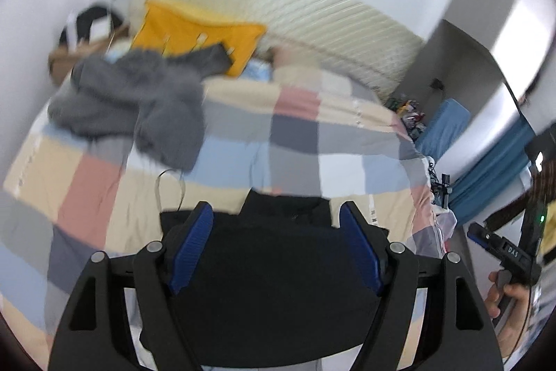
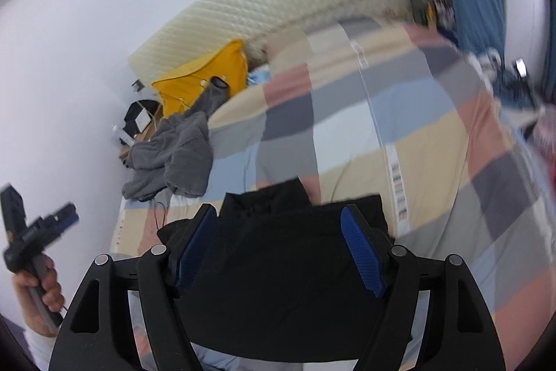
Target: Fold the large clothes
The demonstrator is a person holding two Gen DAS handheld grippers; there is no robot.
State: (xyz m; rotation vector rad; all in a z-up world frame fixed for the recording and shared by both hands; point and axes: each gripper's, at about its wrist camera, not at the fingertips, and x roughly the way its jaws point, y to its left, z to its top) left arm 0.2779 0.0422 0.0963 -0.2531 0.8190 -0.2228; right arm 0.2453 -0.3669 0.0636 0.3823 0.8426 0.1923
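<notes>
A black garment (image 1: 271,270) lies on the checked bedspread (image 1: 312,134), just in front of both cameras; it also shows in the right wrist view (image 2: 278,252). My left gripper (image 1: 276,214) is open above the garment, its blue pads (image 1: 194,239) wide apart and holding nothing. My right gripper (image 2: 278,218) is open too, over the same black garment. In the left wrist view the right gripper (image 1: 479,233) shows at the right edge, held in a hand. In the right wrist view the left gripper (image 2: 67,214) shows at the left edge.
A crumpled grey garment (image 1: 139,103) lies further up the bed, also in the right wrist view (image 2: 173,155). A yellow garment (image 1: 194,30) leans on the cream quilted headboard (image 1: 312,13). A white wall runs along the left. Blue fabric (image 1: 448,124) and clutter sit beyond the right bedside.
</notes>
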